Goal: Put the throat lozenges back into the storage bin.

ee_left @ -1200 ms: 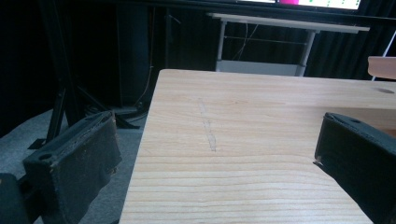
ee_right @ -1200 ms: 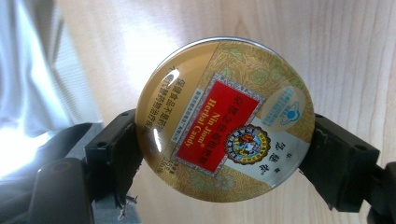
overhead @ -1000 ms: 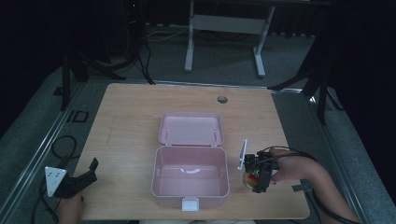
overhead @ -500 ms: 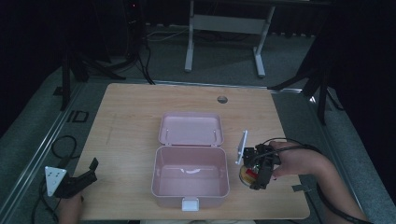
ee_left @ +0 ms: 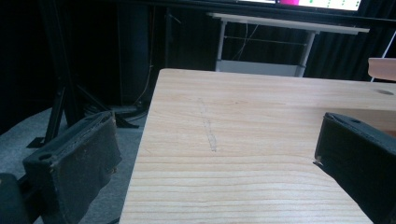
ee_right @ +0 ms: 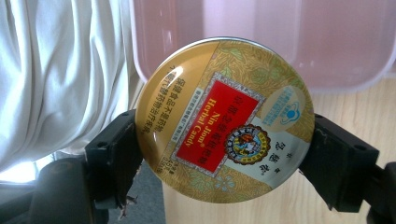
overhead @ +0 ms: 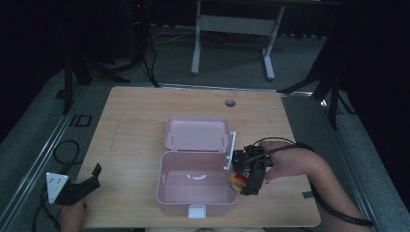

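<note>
The round gold metal candy tin with a red label [ee_right: 224,120] is pinched across its rim by the right tongs [overhead: 247,175], hanging at the right wall of the open pink plastic lunch box [overhead: 167,186] on the wooden bench [overhead: 130,121]. The carrying step looks underway; next, the tin likely needs moving leftward over the box's hollow and lowering before release. The left tongs [overhead: 80,186] rest spread and empty near the bench's left front corner.

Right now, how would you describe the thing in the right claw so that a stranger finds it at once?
Start at the open pink box in the middle of the wooden table. Just beside its right wall, the right claw grips a round, flat candy tin by its edges. Its gold lid with a red "Herbal Candy" label sets it apart from the plain pink box.
</note>
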A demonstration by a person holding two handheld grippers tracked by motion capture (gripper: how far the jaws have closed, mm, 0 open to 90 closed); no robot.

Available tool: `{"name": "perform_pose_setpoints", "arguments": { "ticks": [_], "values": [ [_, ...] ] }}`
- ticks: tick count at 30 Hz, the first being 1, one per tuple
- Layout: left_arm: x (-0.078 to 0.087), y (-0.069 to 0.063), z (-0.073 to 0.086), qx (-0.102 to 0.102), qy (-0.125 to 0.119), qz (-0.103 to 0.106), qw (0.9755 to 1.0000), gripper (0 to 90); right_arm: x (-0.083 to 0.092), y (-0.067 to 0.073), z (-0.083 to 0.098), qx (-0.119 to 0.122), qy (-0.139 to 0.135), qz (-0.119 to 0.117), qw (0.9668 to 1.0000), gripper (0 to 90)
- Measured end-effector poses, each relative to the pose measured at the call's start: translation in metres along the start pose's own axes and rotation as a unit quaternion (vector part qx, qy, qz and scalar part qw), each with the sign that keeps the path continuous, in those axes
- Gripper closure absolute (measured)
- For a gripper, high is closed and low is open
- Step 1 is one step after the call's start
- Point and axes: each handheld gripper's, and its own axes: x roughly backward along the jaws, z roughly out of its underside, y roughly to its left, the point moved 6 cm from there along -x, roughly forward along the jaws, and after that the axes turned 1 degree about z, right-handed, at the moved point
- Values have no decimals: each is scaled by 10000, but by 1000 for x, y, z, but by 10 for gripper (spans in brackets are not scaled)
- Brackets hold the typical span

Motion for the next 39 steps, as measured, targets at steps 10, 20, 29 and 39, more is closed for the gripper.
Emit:
{"name": "perform_pose_setpoints", "arguments": {
  "ticks": [10, 20, 29, 39],
  "values": [
    [0, 0, 0, -1, 7, 7, 10000, 4, -5, 4, -32, 303, -67, -21, 9995, 197],
    [0, 0, 0, 7, 7, 25, 10000, 4, -27, -3, -51, 433, -51, 4, 9990, 197],
    [0, 0, 0, 3, 4, 21, 10000, 4, -53, -11, -53, 491, 7, -4, 9988, 196],
    [0, 0, 0, -11, -3, 4, 10000, 4, -82, -14, -53, 564, 277, -170, 9979, 196]
  ]
}}
